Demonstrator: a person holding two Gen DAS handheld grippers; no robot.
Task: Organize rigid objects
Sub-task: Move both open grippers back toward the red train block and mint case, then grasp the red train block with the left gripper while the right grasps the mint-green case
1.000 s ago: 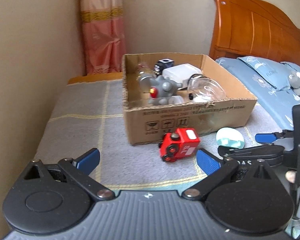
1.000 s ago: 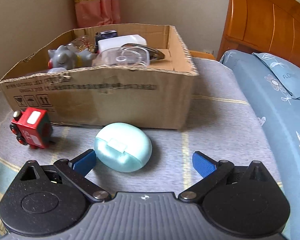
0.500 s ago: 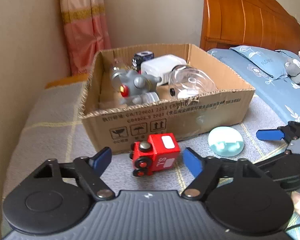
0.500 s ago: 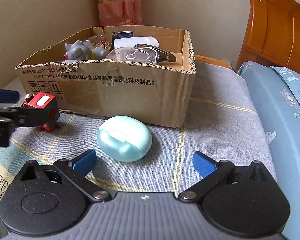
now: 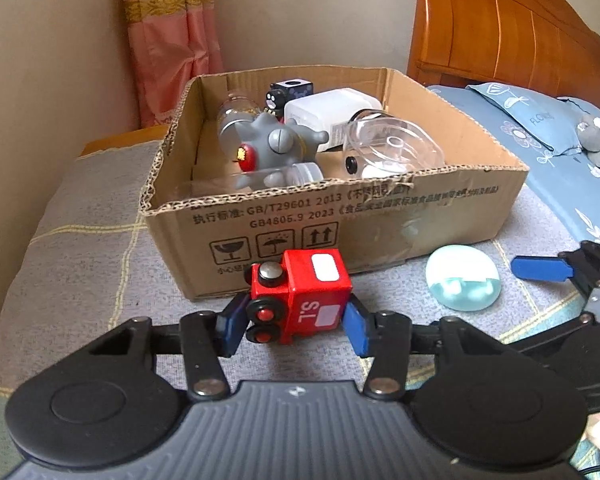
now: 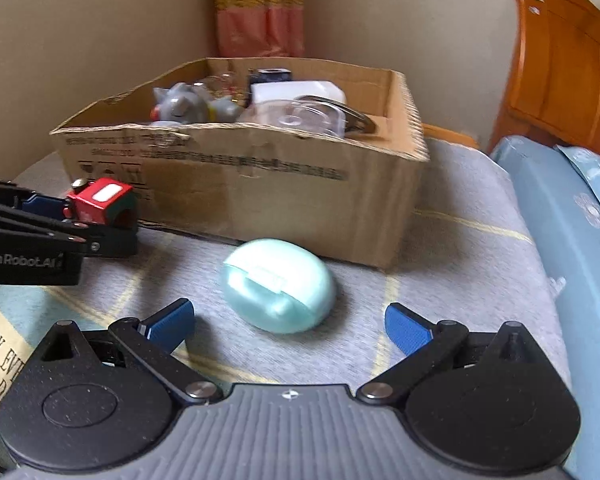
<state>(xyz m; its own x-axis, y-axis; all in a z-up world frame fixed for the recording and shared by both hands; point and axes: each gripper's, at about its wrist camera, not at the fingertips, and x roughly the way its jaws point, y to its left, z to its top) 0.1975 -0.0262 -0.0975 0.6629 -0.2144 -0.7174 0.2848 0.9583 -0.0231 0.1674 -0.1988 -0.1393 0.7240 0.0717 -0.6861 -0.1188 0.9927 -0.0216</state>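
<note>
Pickup step: left gripper point(image 5: 296, 326) clamped on red toy train point(image 5: 300, 296); right gripper point(image 6: 288, 320) wide, egg case point(image 6: 279, 285) ahead. Next: probably lift train into cardboard box point(image 5: 380, 216).

Left gripper point(image 5: 296, 326) angled downward, blue pads clamped on a red toy train point(image 5: 300, 296). Right gripper point(image 6: 290, 322) angled downward, jaws spread wide, gripping nothing.

Each camera rides just behind its own claw, angled down across the blanket toward the cardboard box point(image 5: 340, 216) in the corner. The left view sits close to the red toy train point(image 5: 300, 296); the right view looks from further right, and both share box, train and mint case point(image 6: 278, 284).
</note>
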